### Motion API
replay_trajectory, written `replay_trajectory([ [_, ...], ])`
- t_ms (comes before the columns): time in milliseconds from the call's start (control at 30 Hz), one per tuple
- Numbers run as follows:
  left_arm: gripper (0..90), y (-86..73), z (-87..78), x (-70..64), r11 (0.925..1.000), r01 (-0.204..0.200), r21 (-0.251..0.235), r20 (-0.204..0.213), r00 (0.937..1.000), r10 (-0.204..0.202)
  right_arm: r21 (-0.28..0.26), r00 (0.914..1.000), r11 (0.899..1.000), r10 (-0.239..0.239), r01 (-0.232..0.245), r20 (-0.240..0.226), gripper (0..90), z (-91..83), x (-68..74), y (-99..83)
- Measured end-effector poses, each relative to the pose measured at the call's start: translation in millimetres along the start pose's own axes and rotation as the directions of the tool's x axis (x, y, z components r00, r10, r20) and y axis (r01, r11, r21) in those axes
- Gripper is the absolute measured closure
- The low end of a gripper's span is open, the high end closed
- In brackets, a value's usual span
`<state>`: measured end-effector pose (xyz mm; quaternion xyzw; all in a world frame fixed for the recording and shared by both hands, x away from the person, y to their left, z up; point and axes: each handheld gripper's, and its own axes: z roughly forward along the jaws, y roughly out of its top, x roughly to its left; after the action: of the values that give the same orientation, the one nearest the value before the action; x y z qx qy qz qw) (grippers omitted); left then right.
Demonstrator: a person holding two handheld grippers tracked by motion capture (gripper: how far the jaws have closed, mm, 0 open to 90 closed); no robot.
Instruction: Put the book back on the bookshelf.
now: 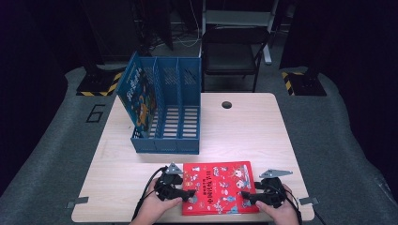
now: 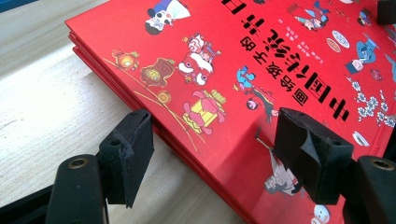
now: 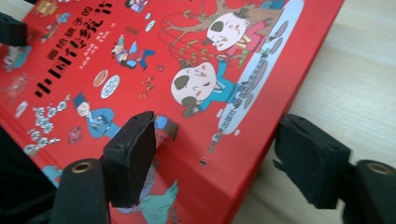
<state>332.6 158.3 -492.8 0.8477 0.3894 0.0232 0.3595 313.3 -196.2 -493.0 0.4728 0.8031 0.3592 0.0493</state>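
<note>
Here your flat, glossy red hardcover picture book point(image 1: 219, 186) lies at the lower middle of the high view, on the pale wood-grain table point(image 1: 244, 131), close to its near edge. Its cover is smooth and shiny, printed with small cartoon figures, lanterns and black characters; in the left gripper view its edge shows as stacked red layers point(image 2: 116, 84).

Your left tongs point(image 1: 191, 193) sit at the book's left edge, spread wide: in the left gripper view one matte black, blocky rubber pad point(image 2: 128, 154) is over bare wood and the other point(image 2: 310, 158) over the cover, so they straddle the edge without clamping it. Your right tongs point(image 1: 245, 196) are likewise spread at the book's right edge, one pad point(image 3: 133, 156) over the cover and the other point(image 3: 310, 158) over the table. Whether the pads touch the book cannot be told.

Towards the upper left of the high view stands a blue slatted plastic file rack point(image 1: 173, 112) with upright dividers, well apart from the red book. A blue-covered picture book point(image 1: 137, 96) leans tilted in its leftmost compartment. A small round dark hole point(image 1: 227, 104) sits in the table near its far edge, and a black folding chair point(image 1: 233, 49) stands beyond the table.
</note>
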Motion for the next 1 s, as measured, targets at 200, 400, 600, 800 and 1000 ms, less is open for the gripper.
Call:
replay_trajectory([
  [200,28.9,0.7,0.3,-1.4,0.9997,0.024,0.004,0.002,0.9997,-0.024,-0.001,0.9998,1.0,-0.011,0.011,0.017,28.4,-0.3,2.9,0.9],
  [400,29.6,1.8,-0.1,1.3,0.9999,0.016,0.006,0.006,0.9998,-0.016,-0.007,0.9994,1.0,-0.026,0.026,0.022,28.4,0.4,3.3,1.7],
  [600,30.6,2.6,-0.4,4.7,0.9997,0.023,0.002,0.003,0.9997,-0.023,-0.023,0.9982,0.999,-0.041,0.042,0.043,28.2,1.6,5.7,3.4],
  [800,31.4,1.2,-4.6,8.9,0.999,0.041,-0.017,-0.015,0.999,-0.041,-0.028,0.9969,0.998,-0.056,0.058,0.054,28.2,3.2,11.8,7.5],
  [1000,31.7,-2.0,-9.3,17.9,0.9981,0.056,-0.027,-0.031,0.9979,-0.056,-0.02,0.9959,0.996,-0.082,0.082,0.039,28.0,9.5,16.8,12.9],
])
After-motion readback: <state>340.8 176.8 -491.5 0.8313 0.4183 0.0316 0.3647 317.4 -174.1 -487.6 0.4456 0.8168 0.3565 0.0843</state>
